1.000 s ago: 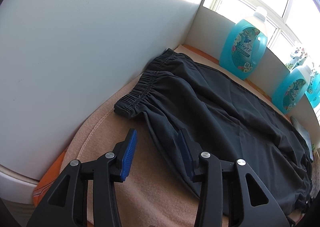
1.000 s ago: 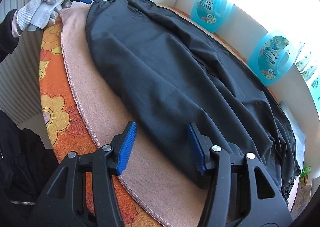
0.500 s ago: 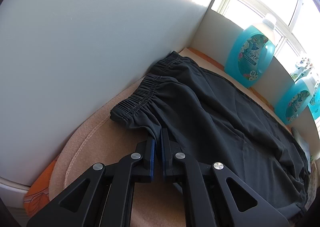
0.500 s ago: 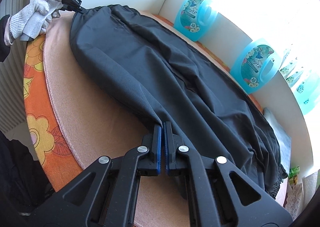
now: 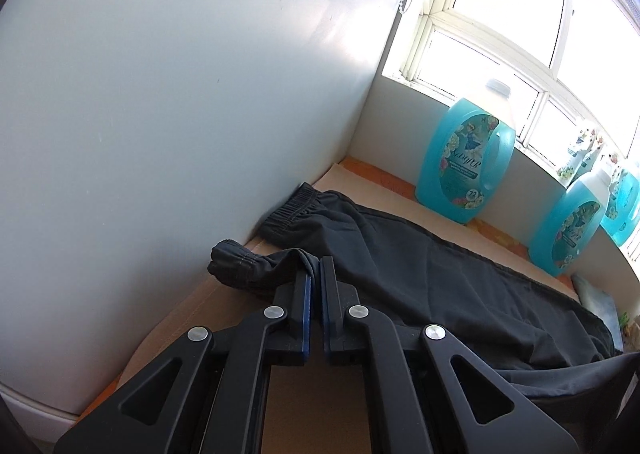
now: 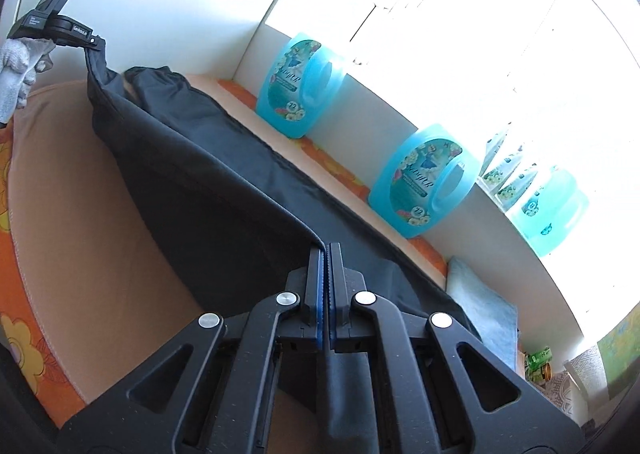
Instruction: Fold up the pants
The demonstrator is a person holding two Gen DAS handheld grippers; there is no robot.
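Left gripper (image 5: 316, 274) clamped on waistband edge of black pants (image 5: 440, 286), fabric bunched at fingertips, raised off beige blanket (image 5: 200, 314). Right gripper (image 6: 324, 254) clamped on pants (image 6: 224, 206) side edge, cloth stretched taut from it toward left gripper (image 6: 94, 44). Beyond pants, blue detergent bottles (image 6: 300, 88) along window wall. Gloved hand (image 6: 16, 70) held left gripper.

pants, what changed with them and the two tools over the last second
Both tools closed on the near edge of the pants and lifted it: the left tool by the waistband, the right tool further down the leg. The far side stays flat on the blanket; the blue bottles have not moved.
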